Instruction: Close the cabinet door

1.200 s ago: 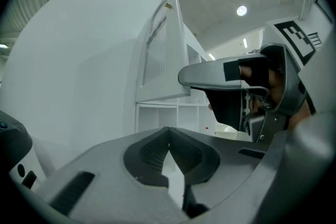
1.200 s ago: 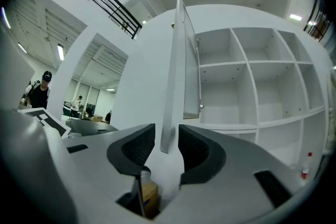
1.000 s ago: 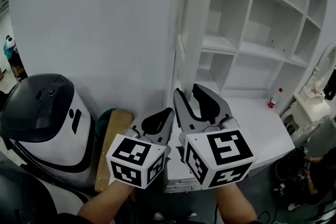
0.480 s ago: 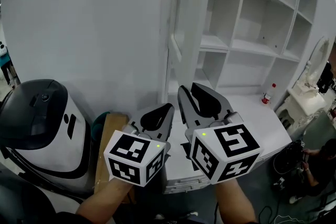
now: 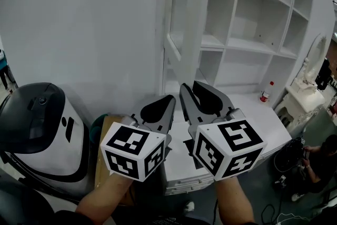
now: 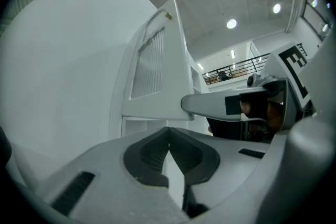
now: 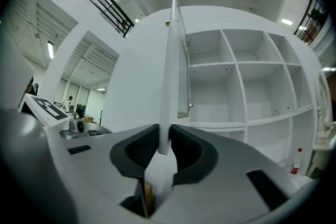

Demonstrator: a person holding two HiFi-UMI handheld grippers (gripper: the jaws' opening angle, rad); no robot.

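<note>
The white cabinet door (image 5: 196, 23) stands open, edge-on to me, in front of the open white shelves (image 5: 253, 23). My right gripper (image 5: 189, 87) is at the door's lower edge, jaws closing. In the right gripper view the thin door edge (image 7: 170, 71) runs down between the dark pads (image 7: 137, 150), which touch it on both sides at my right gripper (image 7: 164, 140). My left gripper (image 5: 169, 98) hovers just left of it, shut and holding nothing. In the left gripper view its tips meet at my left gripper (image 6: 168, 131), with the door's panelled face (image 6: 157, 60) ahead.
A white wall (image 5: 84, 18) rises left of the door. A black-and-white rounded machine (image 5: 42, 124) and a cardboard box (image 5: 105, 134) stand at lower left. A red-capped bottle (image 5: 264, 93) is on the white counter (image 5: 258, 124). A person (image 5: 316, 160) crouches at lower right.
The right gripper's jaws have narrowed from wide open onto the door's edge. The left gripper has risen slightly. The door looks closer and more upright in the head view.
</note>
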